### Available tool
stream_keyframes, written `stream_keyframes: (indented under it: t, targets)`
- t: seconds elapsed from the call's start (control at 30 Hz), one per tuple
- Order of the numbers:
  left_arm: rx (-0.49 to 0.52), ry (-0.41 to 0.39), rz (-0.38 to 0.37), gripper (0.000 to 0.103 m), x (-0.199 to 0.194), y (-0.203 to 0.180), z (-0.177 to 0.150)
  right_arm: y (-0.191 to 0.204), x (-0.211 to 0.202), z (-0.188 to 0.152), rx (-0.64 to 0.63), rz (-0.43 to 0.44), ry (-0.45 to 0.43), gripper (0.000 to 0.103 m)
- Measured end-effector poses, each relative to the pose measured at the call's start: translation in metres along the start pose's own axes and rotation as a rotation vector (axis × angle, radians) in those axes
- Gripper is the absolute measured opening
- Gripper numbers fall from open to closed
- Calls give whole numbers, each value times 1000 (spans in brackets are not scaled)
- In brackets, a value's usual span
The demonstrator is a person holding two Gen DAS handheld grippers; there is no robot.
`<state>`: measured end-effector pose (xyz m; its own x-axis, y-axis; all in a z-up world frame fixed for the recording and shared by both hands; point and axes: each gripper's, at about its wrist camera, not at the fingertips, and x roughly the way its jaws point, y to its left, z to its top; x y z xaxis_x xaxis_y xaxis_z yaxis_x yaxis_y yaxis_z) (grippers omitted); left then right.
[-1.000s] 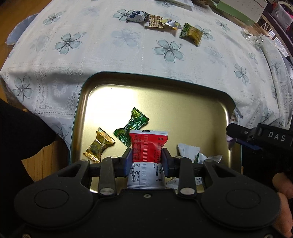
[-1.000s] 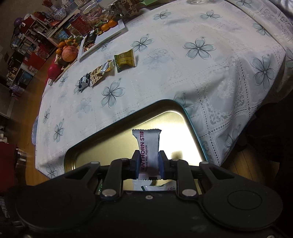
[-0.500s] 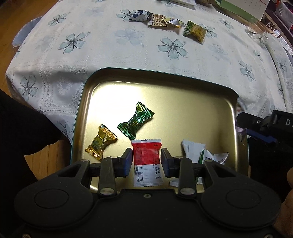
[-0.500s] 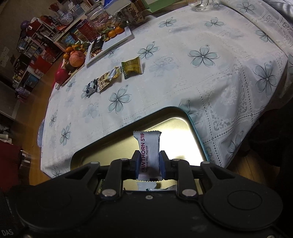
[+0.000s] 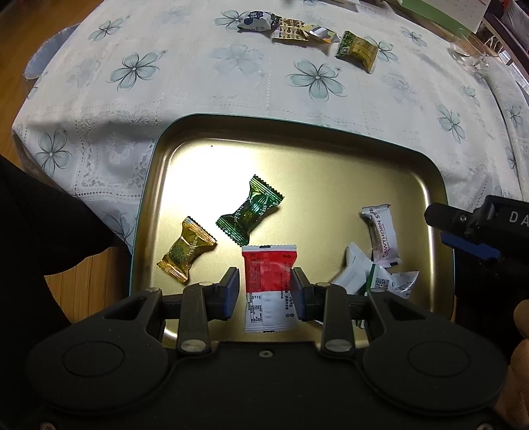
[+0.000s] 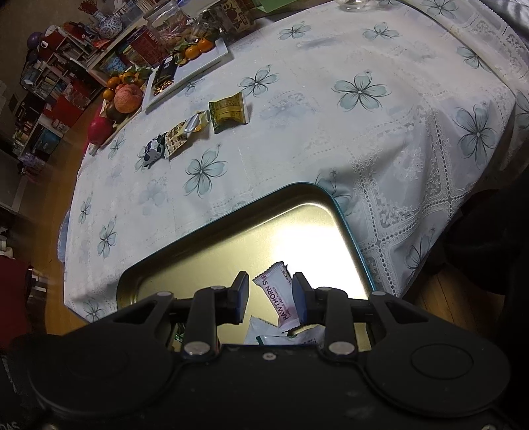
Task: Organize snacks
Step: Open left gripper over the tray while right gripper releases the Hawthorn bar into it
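Note:
A gold tray [image 5: 330, 172] with a teal rim sits at the table's near edge. My left gripper [image 5: 264, 287] is open above it, and a red-and-white snack packet [image 5: 269, 281] lies loose on the tray between its fingers. My right gripper [image 6: 270, 294] is open over the tray's right part [image 6: 231, 251], with a white hawthorn strip packet [image 6: 281, 301] lying free between its fingers; that packet also shows in the left wrist view [image 5: 382, 231]. A green candy [image 5: 251, 210], a gold candy [image 5: 186, 249] and white wrappers [image 5: 370, 278] lie in the tray.
Several snacks lie in a row on the floral tablecloth farther back: a blue-white one [image 5: 254, 23], a patterned one [image 5: 292, 29], a green-gold one [image 5: 357, 49]. A fruit plate [image 6: 129, 96], jars and a glass [image 5: 469, 56] stand at the far edge.
Both grippers opened. The red-and-white packet dropped from the left gripper onto the tray, and the hawthorn strip packet fell from the right gripper onto the tray. Both grippers pulled back slightly.

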<state>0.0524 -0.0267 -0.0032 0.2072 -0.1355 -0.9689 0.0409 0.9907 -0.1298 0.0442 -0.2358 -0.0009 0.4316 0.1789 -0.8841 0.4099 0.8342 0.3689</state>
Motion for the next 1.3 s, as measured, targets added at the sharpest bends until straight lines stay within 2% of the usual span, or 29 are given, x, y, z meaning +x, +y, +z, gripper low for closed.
stream_keyframes:
  t: [0.27,0.67,0.97,1.3]
  targets:
    - [-22,32,5,42,7,5,1,-1,13,0,16,-12,64,32]
    - [-10,37,59,42,12,6,-2,2,22,-2,-8,-46,94,32]
    - [23,11,148,42,11,2,-6,5,27,-3,-33,-77,117,32]
    - [50,53,224,42,19,-2,-9,6,38,-6,-63,-136,163,32]
